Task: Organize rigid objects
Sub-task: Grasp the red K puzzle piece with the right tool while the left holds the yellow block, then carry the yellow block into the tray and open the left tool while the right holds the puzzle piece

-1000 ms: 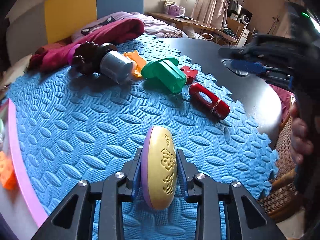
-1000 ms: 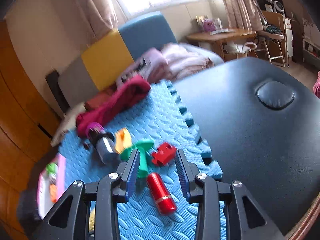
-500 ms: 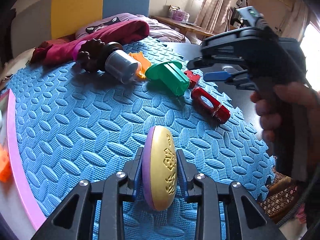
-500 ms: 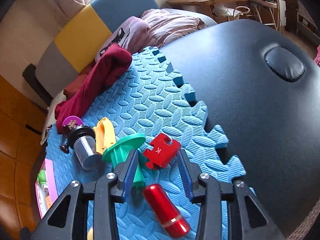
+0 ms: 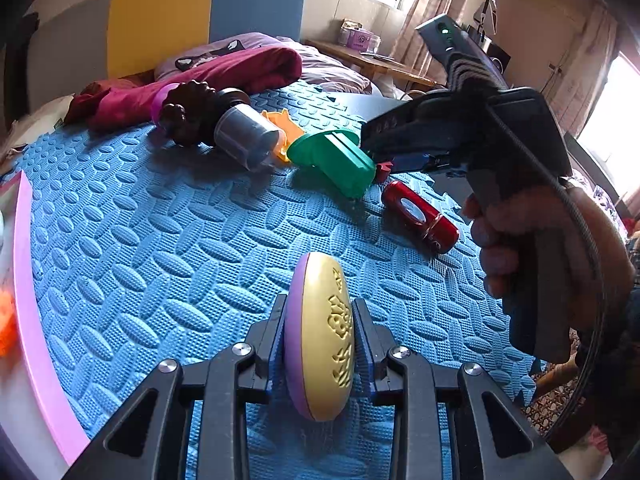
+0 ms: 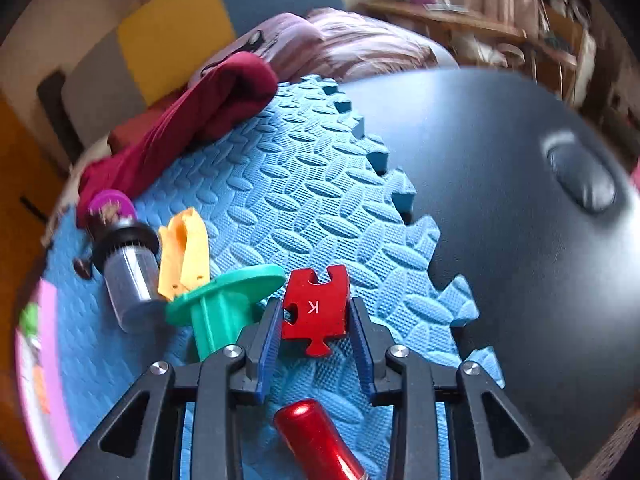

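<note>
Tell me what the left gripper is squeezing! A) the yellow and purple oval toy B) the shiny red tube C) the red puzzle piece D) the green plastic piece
A: in the left wrist view the left gripper has both pads pressed on the yellow and purple oval toy, held on edge above the blue foam mat.

left gripper: clamped, tilted down | right gripper: fingers closing
</note>
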`<act>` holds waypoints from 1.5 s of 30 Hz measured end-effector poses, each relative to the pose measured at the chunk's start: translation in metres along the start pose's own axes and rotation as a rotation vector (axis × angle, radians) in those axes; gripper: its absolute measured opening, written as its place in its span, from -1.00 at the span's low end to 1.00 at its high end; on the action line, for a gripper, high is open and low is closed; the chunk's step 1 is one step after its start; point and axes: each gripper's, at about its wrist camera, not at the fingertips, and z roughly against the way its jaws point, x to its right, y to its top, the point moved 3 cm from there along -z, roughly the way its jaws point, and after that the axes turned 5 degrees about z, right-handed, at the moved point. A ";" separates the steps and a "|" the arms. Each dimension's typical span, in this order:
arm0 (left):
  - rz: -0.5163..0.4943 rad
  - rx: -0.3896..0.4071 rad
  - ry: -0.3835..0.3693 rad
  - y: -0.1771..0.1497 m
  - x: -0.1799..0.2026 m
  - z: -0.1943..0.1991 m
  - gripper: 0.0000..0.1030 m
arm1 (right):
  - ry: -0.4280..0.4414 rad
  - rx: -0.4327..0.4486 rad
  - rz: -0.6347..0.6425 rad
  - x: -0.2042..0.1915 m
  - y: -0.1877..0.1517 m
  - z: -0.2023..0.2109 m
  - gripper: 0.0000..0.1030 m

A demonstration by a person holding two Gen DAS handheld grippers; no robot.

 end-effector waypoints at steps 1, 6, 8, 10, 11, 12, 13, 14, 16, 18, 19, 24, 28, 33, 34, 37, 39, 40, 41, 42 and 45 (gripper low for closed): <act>0.006 0.003 -0.001 -0.001 0.000 0.001 -0.40 | -0.006 -0.002 0.011 -0.001 0.000 -0.001 -0.36; 0.006 0.017 0.004 -0.003 0.002 0.004 -0.41 | -0.031 0.002 0.044 -0.004 -0.002 -0.001 -0.36; 0.015 0.017 0.002 -0.004 0.002 0.005 -0.41 | -0.044 0.006 0.064 -0.006 -0.002 -0.001 -0.36; 0.009 0.020 0.004 -0.005 0.002 0.007 -0.42 | -0.054 0.013 0.082 -0.008 -0.001 0.000 -0.36; 0.009 0.022 0.006 -0.005 0.002 0.007 -0.42 | -0.055 0.015 0.085 -0.008 -0.001 0.000 -0.36; 0.010 0.022 0.009 -0.006 0.002 0.008 -0.42 | -0.056 0.017 0.089 -0.008 -0.001 0.001 -0.37; 0.014 0.022 0.009 -0.006 0.002 0.009 -0.42 | -0.056 0.018 0.091 -0.008 -0.001 0.001 -0.37; 0.020 0.023 0.008 -0.006 0.001 0.010 -0.42 | -0.056 0.019 0.090 -0.008 -0.001 0.001 -0.37; 0.033 0.022 0.008 -0.007 -0.002 0.011 -0.43 | -0.061 0.024 0.096 -0.008 -0.001 0.002 -0.38; 0.046 0.025 0.007 -0.008 -0.005 0.015 -0.43 | -0.065 0.027 0.104 -0.009 -0.001 0.002 -0.38; 0.043 0.032 0.010 -0.009 -0.005 0.018 -0.43 | -0.069 0.028 0.108 -0.010 -0.001 0.002 -0.38; 0.047 0.073 0.006 -0.005 -0.006 0.034 -0.43 | -0.069 0.030 0.111 -0.010 -0.001 0.002 -0.38; 0.087 0.138 0.006 0.003 -0.020 0.066 -0.43 | -0.069 0.032 0.112 -0.011 -0.001 0.002 -0.38; 0.206 0.232 0.061 0.015 -0.067 0.115 -0.42 | -0.071 0.031 0.115 -0.011 -0.001 0.002 -0.38; 0.228 0.242 0.082 0.017 -0.078 0.120 -0.42 | -0.073 0.031 0.118 -0.011 -0.001 0.002 -0.38; 0.308 0.256 0.164 0.015 -0.118 0.135 -0.43 | -0.078 0.032 0.125 -0.012 -0.002 0.003 -0.38; 0.366 0.246 0.218 0.012 -0.146 0.137 -0.43 | -0.079 0.033 0.128 -0.012 -0.002 0.003 -0.38; 0.397 0.234 0.238 0.011 -0.161 0.136 -0.43 | -0.080 0.033 0.129 -0.012 -0.002 0.003 -0.38; 0.426 0.226 0.255 0.009 -0.175 0.135 -0.43 | -0.081 0.034 0.130 -0.012 -0.002 0.003 -0.38; 0.448 0.216 0.276 0.009 -0.189 0.133 -0.43 | -0.082 0.034 0.132 -0.012 -0.002 0.003 -0.38; 0.496 0.187 0.319 0.009 -0.220 0.125 -0.43 | -0.084 0.036 0.134 -0.013 -0.003 0.003 -0.38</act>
